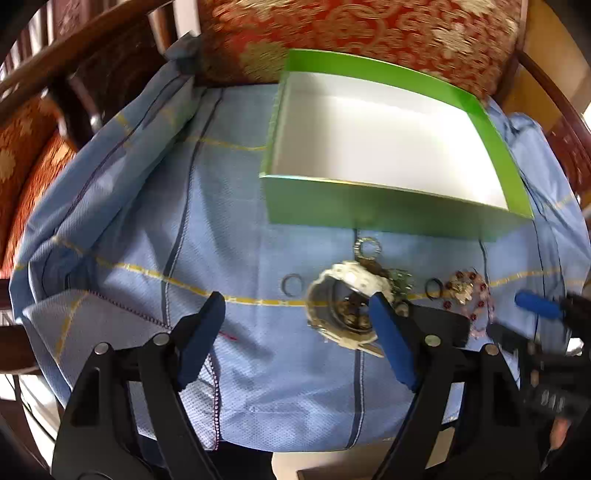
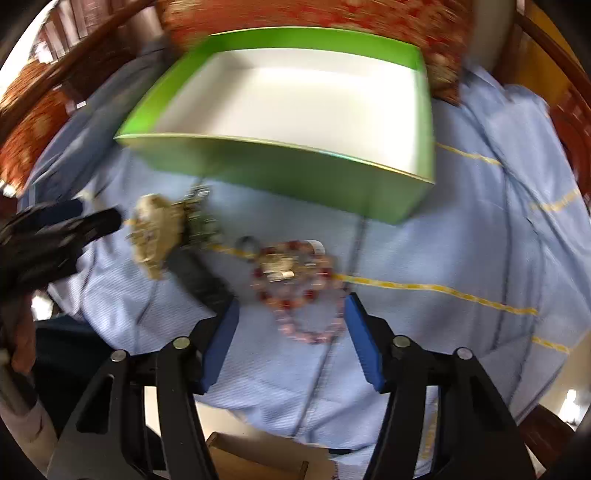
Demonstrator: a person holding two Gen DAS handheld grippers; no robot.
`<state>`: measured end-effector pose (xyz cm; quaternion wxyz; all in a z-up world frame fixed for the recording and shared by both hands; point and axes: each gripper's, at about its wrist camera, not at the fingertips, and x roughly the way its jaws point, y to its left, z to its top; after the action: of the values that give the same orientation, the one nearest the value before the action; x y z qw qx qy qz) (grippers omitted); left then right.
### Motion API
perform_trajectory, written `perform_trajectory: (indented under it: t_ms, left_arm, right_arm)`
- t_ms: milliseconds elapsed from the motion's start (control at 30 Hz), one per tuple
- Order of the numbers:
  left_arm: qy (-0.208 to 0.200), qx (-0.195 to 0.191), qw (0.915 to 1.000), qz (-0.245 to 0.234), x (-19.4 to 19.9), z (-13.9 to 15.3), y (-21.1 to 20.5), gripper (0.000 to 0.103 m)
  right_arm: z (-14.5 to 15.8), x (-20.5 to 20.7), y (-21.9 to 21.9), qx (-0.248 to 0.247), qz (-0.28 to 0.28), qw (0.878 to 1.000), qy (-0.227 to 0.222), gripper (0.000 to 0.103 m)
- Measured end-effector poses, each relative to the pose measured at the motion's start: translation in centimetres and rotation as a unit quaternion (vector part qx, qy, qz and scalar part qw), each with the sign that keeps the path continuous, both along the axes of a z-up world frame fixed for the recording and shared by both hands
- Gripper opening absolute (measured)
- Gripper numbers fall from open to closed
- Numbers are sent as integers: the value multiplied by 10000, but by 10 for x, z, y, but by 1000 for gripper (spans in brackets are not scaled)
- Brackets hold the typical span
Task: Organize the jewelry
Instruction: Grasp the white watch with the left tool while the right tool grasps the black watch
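I'm hovering both grippers over checked blue cloth [image 1: 258, 229] by the glossy green box [image 1: 388, 212], left gripper [image 1: 297, 306] gaping beside a chunky silver bangle [image 1: 343, 306], right gripper [image 2: 291, 308] half-open, empty, straddling a pink bead bracelet [image 2: 303, 295].

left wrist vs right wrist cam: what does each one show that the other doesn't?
Left wrist only: the left gripper head-on, its jaws open and one blue pad at the white bracelet; a thin ring to the bracelet's left on the cloth.

Right wrist only: the right gripper, jaws open around the pink bead bracelet, pads not touching it.

Both: green box, its white inside showing nothing in it, blue cloth, red patterned cushion, the jewelry cluster in front of the box, each other's gripper at the frame edge.
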<state>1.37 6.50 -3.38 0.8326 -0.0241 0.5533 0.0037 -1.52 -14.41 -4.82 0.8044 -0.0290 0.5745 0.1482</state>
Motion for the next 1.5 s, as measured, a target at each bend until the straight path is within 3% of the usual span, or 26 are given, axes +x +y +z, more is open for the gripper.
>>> perform_trajectory:
  t_ms: [200, 267, 300, 333, 400, 533, 800, 900, 933, 1100, 1200, 1500]
  left_arm:
    - [237, -243, 9991, 270, 3, -8, 16, 79]
    - [383, -280, 9984, 308, 4, -15, 17, 69]
    - [445, -324, 9979, 356, 5, -19, 19, 54]
    - [572, -406, 9966, 423, 7, -24, 21, 47]
    - [766, -499, 9946, 494, 9, -34, 26, 47]
    - [721, -447, 9948, 572, 12, -37, 29, 47]
    - [613, -573, 9961, 256, 23, -34, 5, 45]
    - [710, -391, 9967, 105, 25, -42, -3, 7]
    - [709, -333, 9969, 99, 24, -44, -3, 5]
    - [461, -481, 9976, 213, 16, -33, 1, 4]
    - [331, -457, 9979, 303, 14, -26, 6, 4]
    - [-72, -700, 9972, 252, -2, 3, 26, 5]
  right_arm:
    - [1, -17, 32, 31, 791, 9967, -196, 59]
    - [-5, -15, 40, -76, 859, 9960, -214, 36]
    - [-9, -13, 43, -77, 863, 9960, -236, 22]
    - [-13, -9, 46, -183, 796, 9962, -295, 18]
    - [-13, -6, 45, -393, 689, 9956, -507, 9]
    - [-10, 3, 30, -184, 280, 9982, -489, 8]
    - [-22, 11, 23, -466, 52, 9981, -398, 12]
    - [-23, 12, 20, -530, -14, 9977, -430, 21]
    - [-23, 12, 20, -530, -30, 9977, -429, 22]
    - [-25, 12, 19, -502, -38, 9978, -429, 22]
    - [-24, 10, 17, -395, -29, 9982, -440, 5]
    - [-1, 10, 8, -201, -138, 9969, -753, 5]
